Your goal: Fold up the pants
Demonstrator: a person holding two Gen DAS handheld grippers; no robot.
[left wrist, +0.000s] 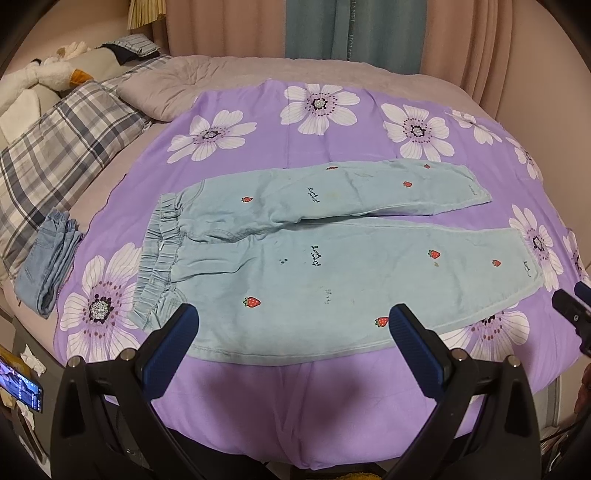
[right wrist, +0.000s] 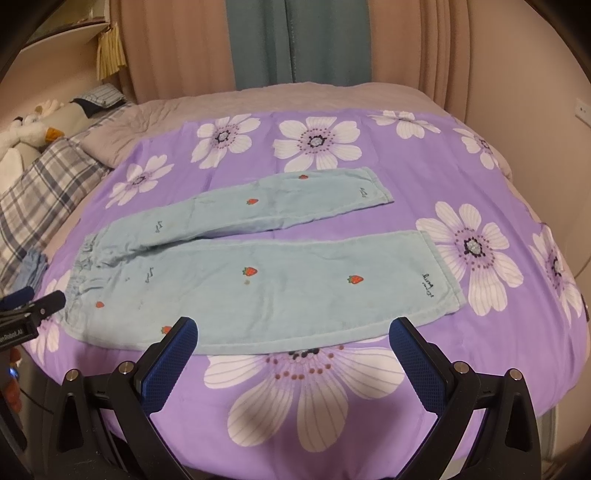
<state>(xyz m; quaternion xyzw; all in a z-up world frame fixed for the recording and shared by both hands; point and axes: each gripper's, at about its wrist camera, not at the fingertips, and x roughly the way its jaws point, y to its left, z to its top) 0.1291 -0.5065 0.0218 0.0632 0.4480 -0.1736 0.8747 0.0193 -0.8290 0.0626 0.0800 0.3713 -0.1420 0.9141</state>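
Light blue pants (left wrist: 332, 258) with small strawberry prints lie flat on a purple flowered sheet (left wrist: 295, 387), elastic waistband to the left, both legs running right. The same pants (right wrist: 277, 280) fill the middle of the right wrist view. My left gripper (left wrist: 293, 325) hovers open over the near edge of the pants below the waistband, holding nothing. My right gripper (right wrist: 293, 338) stands open above the near leg's lower edge, also empty. The right gripper's tip (left wrist: 570, 306) shows at the right edge of the left view; the left gripper's tip (right wrist: 40, 302) shows at the left edge of the right view.
A folded pair of denim jeans (left wrist: 48, 258) rests left of the sheet. Plaid pillows (left wrist: 55, 155) and plush toys (left wrist: 37, 77) lie at the far left. Curtains (left wrist: 332, 29) hang behind the bed. A phone (left wrist: 22, 384) glows at the lower left.
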